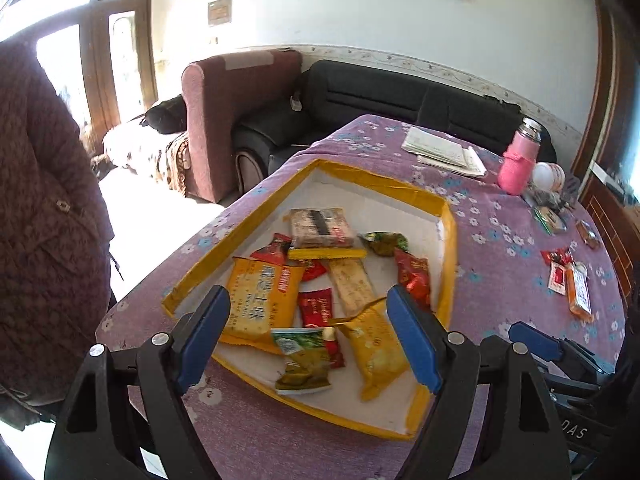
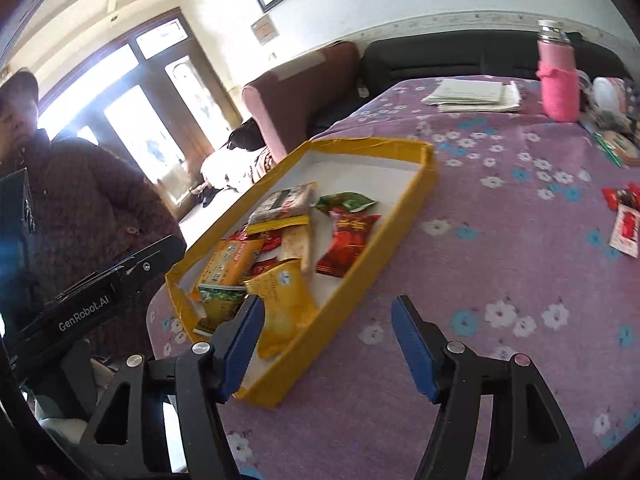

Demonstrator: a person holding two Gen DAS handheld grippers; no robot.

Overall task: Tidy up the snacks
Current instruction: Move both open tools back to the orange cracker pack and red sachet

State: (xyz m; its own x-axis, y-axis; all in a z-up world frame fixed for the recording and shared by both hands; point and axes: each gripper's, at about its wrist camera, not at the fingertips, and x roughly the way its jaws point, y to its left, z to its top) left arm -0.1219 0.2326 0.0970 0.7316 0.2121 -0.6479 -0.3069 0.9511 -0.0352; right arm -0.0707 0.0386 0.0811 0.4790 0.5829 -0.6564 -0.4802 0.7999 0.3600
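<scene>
Both claws are wide and hold nothing: left claw (image 1: pixel 308 344) above the snack tray (image 1: pixel 448 216), right claw (image 2: pixel 328 344) beside it.

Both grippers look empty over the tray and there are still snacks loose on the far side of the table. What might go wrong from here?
1. The tray is shallow and its near corner sits close to the table edge; a nudge from the right gripper could push it off.
2. The yellow packet lies close to the low wall and may slide out.
3. Reaching for the loose snacks passes near the pink bottle, which could tip.
</scene>
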